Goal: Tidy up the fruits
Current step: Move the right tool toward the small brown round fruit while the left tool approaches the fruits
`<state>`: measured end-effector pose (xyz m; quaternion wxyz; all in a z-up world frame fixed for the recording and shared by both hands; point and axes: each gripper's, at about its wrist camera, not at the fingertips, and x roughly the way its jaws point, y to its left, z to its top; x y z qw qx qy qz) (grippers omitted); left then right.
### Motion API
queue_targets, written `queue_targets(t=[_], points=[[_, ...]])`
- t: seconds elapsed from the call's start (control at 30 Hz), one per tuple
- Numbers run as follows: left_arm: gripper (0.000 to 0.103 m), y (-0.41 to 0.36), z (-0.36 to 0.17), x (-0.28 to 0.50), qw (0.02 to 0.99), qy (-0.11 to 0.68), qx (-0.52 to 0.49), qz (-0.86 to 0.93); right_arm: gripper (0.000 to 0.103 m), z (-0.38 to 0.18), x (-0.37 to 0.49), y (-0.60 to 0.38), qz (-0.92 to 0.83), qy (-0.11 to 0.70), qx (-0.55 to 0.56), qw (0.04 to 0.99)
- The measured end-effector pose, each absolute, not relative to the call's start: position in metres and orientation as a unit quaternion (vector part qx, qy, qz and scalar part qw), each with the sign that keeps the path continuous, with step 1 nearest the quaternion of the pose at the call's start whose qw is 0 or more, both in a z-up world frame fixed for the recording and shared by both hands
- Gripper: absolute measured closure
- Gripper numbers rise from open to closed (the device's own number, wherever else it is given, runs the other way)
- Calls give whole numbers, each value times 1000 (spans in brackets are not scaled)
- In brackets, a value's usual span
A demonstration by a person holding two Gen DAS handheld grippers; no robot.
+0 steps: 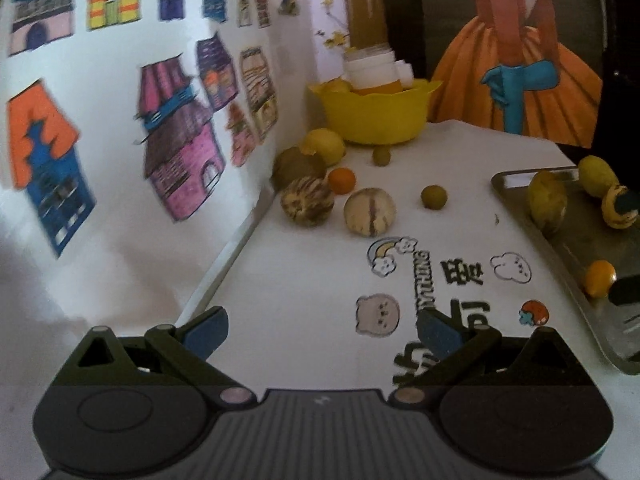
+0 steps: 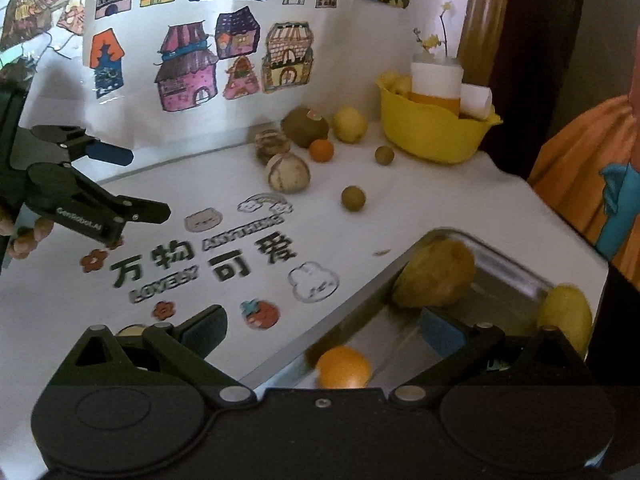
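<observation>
Right view alone shows left tool [image 2: 148, 184], jaws apart

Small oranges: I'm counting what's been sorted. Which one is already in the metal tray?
The orange at the tray's near end, just ahead of the open right gripper. The other orange sits on the table among the fruit near the wall.

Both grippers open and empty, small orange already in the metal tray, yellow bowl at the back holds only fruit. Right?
Not quite: the yellow bowl also holds white and orange containers, clearest in the right wrist view. The rest stands: left gripper and right gripper are open and empty, and the small orange lies in the metal tray.
</observation>
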<state>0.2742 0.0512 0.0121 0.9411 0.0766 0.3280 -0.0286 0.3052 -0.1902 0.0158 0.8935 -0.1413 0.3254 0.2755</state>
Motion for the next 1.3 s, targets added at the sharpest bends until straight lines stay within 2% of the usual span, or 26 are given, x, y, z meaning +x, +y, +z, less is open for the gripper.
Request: queue_targets(t=[0.4,0.6,0.77,0.9,1.0,1.17,1.3], points=[[0,34,15,311,952,236,161,-110,2,20,396,-176,308,307,-181,882],[1,18,11,330,943,217,201,-154,14,16,446,-164,329,326,-206,862],[9,6,-4,346,921,229,261,-179,26,7,473,-152,339,340,-224,848],[12,4,-8,358,916,239,265,-182,35,-2,486,-142,348,355,-223,838],[17,3,-9,367,914,243,267,-183,39,-8,487,-132,355,356,-235,832],[33,-1,-16,378,907,256,278,-186,51,-15,489,-121,359,359,-250,825],[36,-1,-21,385,905,264,280,-182,55,-19,490,-114,360,362,-256,821]])
